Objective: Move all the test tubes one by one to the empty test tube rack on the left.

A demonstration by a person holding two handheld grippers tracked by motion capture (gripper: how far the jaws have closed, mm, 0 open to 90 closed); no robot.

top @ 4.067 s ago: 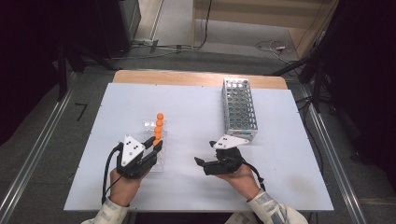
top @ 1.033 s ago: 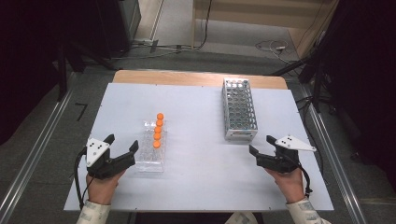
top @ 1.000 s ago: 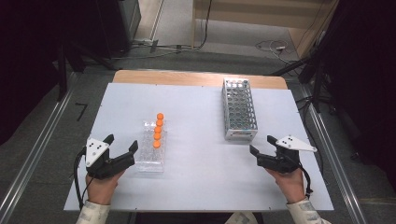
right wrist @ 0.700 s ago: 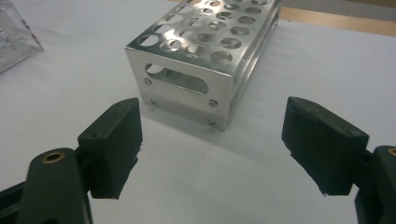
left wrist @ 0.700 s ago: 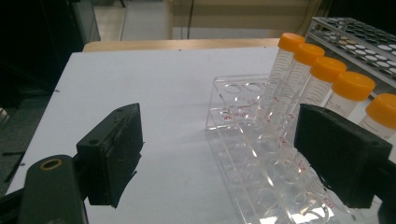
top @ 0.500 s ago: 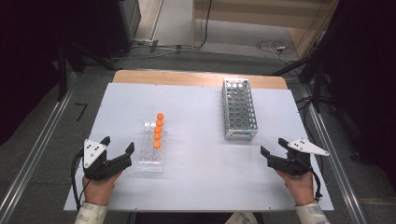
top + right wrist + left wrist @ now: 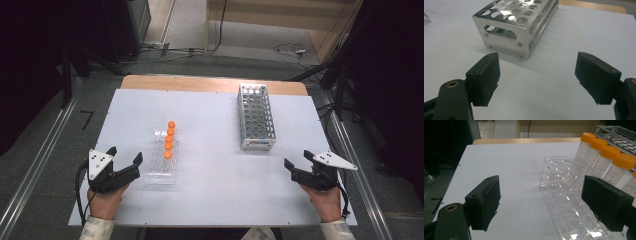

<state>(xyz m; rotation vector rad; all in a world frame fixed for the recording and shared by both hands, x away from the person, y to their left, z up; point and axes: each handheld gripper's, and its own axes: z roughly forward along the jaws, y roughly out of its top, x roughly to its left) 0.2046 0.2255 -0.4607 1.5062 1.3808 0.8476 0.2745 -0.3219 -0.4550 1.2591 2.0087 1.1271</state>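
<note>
- I hold the left gripper at the lower left of the high view, jaws apart and empty, just beside the clear rack; I judge this a ready stance for picking a tube.
- The orange-capped tubes stand upright in one row along the clear rack's right side, near the frame's centre.
- I hold the right gripper at the lower right, jaws likewise apart and empty, aimed at the metal rack but well apart from it; I judge that rack the destination.
- Both racks stand on the white counter.
- In the left gripper view, the nearest tube is cut off at the right edge, partly behind a jaw.
- Tube markings are too small to read.
- Whether the metal rack's wells hold anything, I cannot tell.
</note>
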